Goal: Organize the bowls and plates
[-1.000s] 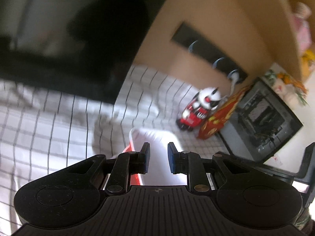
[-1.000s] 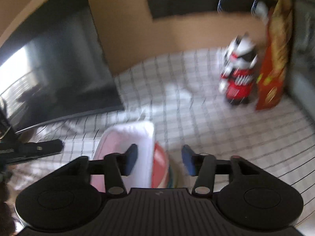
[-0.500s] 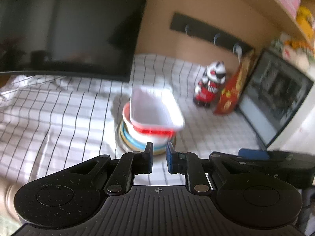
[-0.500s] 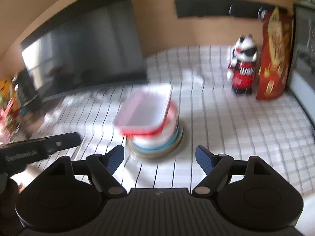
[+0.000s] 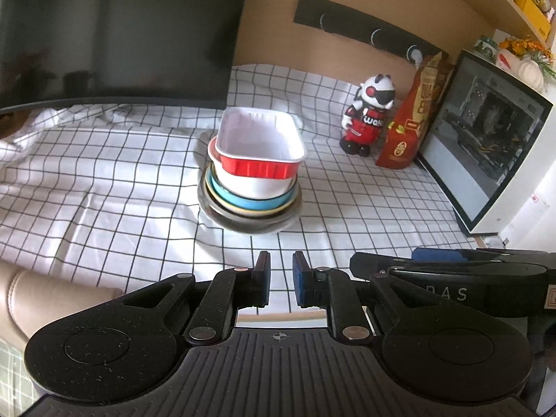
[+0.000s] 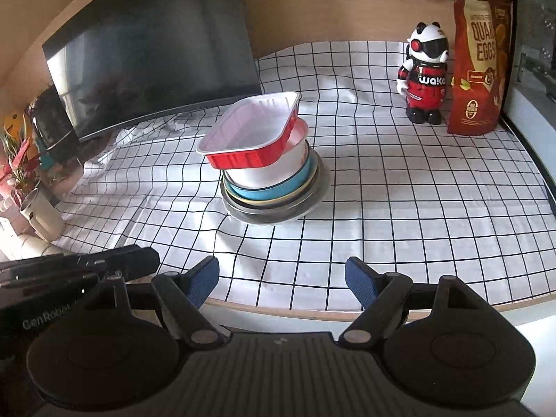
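A stack of dishes (image 5: 248,191) (image 6: 271,187) stands mid-table on the checked cloth. From the bottom it is a grey plate, a yellow plate, a blue bowl and a white bowl. A red foil tray (image 5: 260,142) (image 6: 250,132) with a white inside rests tilted on top. My left gripper (image 5: 280,267) hovers near the table's front edge, well short of the stack, shut with nothing between its pads. My right gripper (image 6: 283,274) is also back at the front edge, open and empty. Each gripper shows in the other's view: the right (image 5: 451,271), the left (image 6: 80,267).
A dark monitor (image 6: 153,52) stands behind the stack on the left. A panda figure (image 6: 425,73) and a red snack bag (image 6: 479,59) stand at the back right beside a glass-sided case (image 5: 486,139). A plant and cup (image 6: 38,208) sit at the far left. The table's front edge (image 6: 312,309) is close.
Both grippers have pulled back from the stack toward the table's front edge. The left jaws have closed and the right jaws have widened. The red tray stays on top.
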A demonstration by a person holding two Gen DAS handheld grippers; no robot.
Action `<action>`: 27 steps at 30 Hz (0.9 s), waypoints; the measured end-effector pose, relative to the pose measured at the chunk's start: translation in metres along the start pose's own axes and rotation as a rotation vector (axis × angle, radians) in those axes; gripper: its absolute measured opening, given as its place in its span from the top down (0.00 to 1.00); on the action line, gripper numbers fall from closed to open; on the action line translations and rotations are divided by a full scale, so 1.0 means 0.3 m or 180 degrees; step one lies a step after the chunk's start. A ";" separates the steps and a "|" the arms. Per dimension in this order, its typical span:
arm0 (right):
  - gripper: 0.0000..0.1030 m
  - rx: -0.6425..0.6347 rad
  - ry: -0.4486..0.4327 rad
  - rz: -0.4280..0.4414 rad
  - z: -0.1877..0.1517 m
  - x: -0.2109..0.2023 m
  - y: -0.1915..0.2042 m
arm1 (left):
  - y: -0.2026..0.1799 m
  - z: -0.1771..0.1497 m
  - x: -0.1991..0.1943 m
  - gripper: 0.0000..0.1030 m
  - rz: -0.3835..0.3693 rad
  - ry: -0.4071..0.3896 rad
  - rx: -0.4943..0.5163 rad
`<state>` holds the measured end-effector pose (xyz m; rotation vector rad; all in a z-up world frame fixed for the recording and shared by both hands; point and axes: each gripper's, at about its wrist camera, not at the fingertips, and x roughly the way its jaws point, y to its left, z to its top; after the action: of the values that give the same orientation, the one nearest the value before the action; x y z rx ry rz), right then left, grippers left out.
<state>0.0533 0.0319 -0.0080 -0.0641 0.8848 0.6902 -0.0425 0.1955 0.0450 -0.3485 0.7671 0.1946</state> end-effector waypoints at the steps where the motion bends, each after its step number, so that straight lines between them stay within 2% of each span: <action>1: 0.22 -0.0014 0.0000 0.0000 0.000 0.001 0.001 | -0.001 -0.002 -0.002 0.83 0.0004 -0.0001 -0.0001; 27: 0.22 -0.0089 0.0053 0.0040 0.004 0.023 0.007 | -0.001 -0.003 0.022 0.83 0.0053 0.0078 -0.0055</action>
<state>0.0559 0.0377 -0.0117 -0.0894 0.8922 0.7146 -0.0382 0.1951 0.0399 -0.3616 0.7931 0.2130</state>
